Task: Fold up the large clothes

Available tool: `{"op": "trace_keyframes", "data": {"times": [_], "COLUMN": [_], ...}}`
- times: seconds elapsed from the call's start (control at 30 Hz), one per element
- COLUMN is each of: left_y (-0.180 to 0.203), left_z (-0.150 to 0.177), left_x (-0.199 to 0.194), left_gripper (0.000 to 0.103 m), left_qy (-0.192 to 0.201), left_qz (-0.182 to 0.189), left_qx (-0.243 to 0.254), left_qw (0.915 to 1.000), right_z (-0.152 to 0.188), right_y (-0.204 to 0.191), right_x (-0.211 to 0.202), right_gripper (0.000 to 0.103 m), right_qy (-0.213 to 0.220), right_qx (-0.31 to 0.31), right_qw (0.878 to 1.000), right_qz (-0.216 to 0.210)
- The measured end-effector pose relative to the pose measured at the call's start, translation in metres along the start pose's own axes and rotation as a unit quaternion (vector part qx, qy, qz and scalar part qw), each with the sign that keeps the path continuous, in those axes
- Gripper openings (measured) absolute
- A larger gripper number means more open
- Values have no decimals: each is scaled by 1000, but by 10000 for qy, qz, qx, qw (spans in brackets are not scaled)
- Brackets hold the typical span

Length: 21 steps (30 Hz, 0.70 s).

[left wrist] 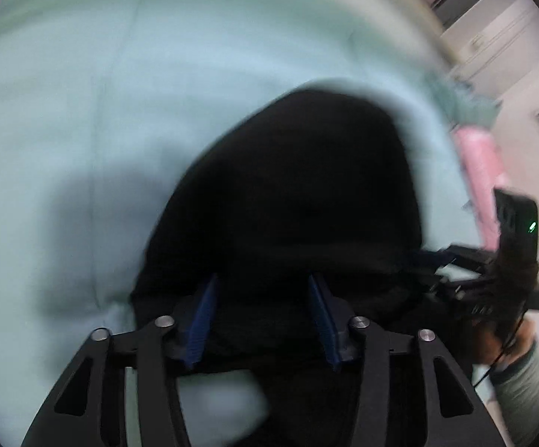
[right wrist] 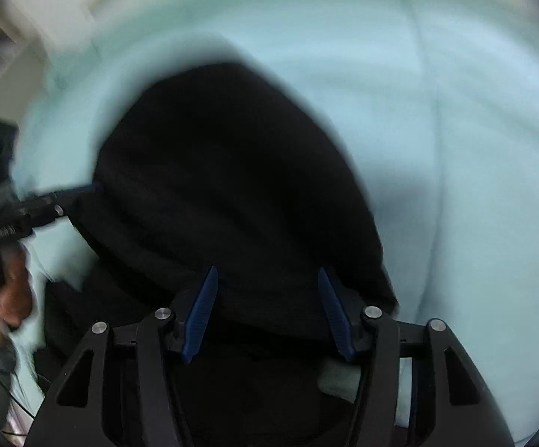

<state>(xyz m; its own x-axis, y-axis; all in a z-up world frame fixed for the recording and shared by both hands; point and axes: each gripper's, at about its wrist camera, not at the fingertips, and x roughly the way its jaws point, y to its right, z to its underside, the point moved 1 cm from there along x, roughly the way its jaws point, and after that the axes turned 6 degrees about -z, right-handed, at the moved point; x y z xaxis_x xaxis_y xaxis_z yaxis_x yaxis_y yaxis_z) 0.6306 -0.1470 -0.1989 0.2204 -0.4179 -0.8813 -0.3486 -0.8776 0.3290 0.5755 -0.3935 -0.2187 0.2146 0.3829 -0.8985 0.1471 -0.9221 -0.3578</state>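
In the left wrist view, the left gripper [left wrist: 264,318] sits at the bottom centre, its jaws apart and gripping nothing, with the black garment [left wrist: 299,186] lying between and beyond them on the pale green sheet [left wrist: 83,111]. The right gripper [left wrist: 429,257] shows at the right edge.

In the right wrist view, the right gripper [right wrist: 267,313] is released too, over the black garment [right wrist: 232,171] mid-frame on the pale green sheet [right wrist: 456,130].
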Motion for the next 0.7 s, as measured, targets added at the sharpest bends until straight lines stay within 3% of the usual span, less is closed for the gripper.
{"op": "trace_keyframes", "data": {"times": [0.13,0.27,0.37,0.43,0.5,0.53,0.7], "left_y": [-6,5,17,21,19,17,-2], "left_z": [1,-2,-5,-15,-33,-42,-84], "left_x": [7,-16,-61,-84,-100,-100,-41], "left_gripper": [42,40,41,49,74,78,78], "left_qy": [71,259,617,825,1086,1131,479], "left_qz": [102,9,523,861,1040,1060,855], "left_qx": [-180,76,414,542,534,497,263], "left_qw": [9998,9996,9959,9914,9872,9867,9948], "right_z": [10,13,10,-1,-17,-25,-59], "right_y": [16,10,0,-3,-2,0,17], "right_x": [10,-8,-43,-69,-83,-85,-60], "right_gripper": [44,48,49,52,60,62,62], "right_qy": [156,247,586,878,1030,1064,667], "right_qx": [221,52,-219,-365,-475,-525,-623], "right_qw": [9995,9996,9971,9939,9918,9915,9951], "right_qz": [-151,-144,-433,-551,-587,-541,-388]}}
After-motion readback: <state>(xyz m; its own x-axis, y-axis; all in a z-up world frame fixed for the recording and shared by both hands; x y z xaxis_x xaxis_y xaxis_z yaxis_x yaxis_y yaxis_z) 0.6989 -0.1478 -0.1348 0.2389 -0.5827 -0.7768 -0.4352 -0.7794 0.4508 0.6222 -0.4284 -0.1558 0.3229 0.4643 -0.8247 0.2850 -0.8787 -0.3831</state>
